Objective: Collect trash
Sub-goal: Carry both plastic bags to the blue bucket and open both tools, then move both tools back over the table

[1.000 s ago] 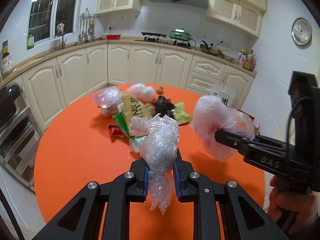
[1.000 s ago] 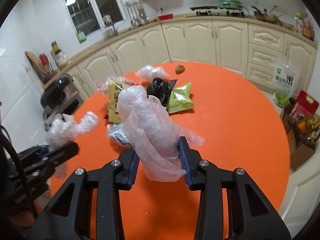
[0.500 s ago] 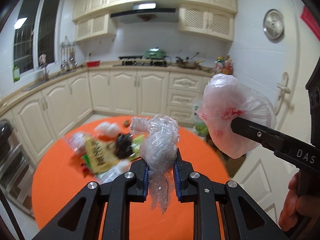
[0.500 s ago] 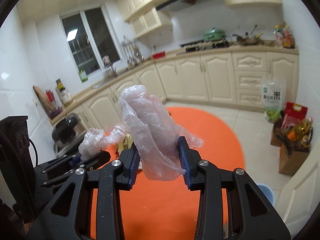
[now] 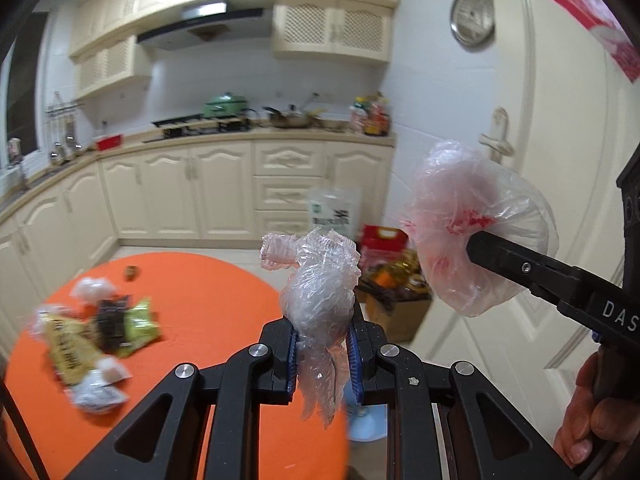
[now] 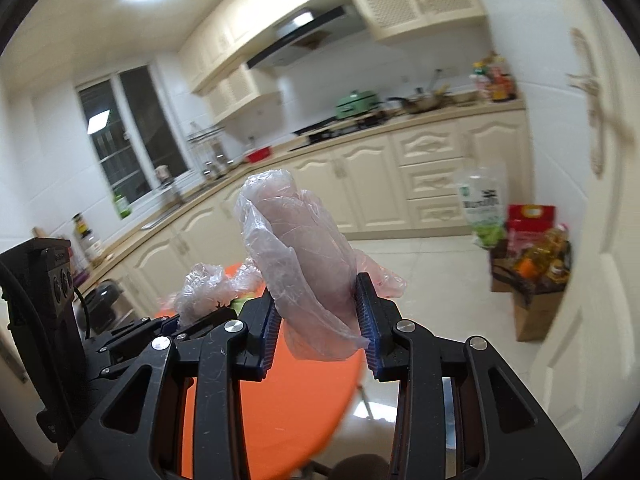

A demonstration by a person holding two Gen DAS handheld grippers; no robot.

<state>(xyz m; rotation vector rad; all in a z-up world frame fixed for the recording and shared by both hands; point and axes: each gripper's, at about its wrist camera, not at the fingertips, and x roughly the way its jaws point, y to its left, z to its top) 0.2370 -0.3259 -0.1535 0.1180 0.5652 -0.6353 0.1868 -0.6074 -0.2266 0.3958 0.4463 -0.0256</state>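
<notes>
Above the orange worktop [image 5: 208, 300], each tool pinches featherlight, crushable plastic: left tool [image 5: 322, 354] crinkled wrap [image 5: 320, 292], right tool [image 6: 320, 320] pinkish bag [image 6: 300, 248].

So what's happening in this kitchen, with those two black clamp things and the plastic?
A person is clearing rubbish off the orange table with a hand-held gripper in each hand. The left gripper is clamped on a crumpled wad of clear plastic wrap, and the right gripper is clamped on a pinkish plastic bag. Both are held up in the air, off the table. More wrappers and bags lie in a heap on the table, not yet collected.
</notes>
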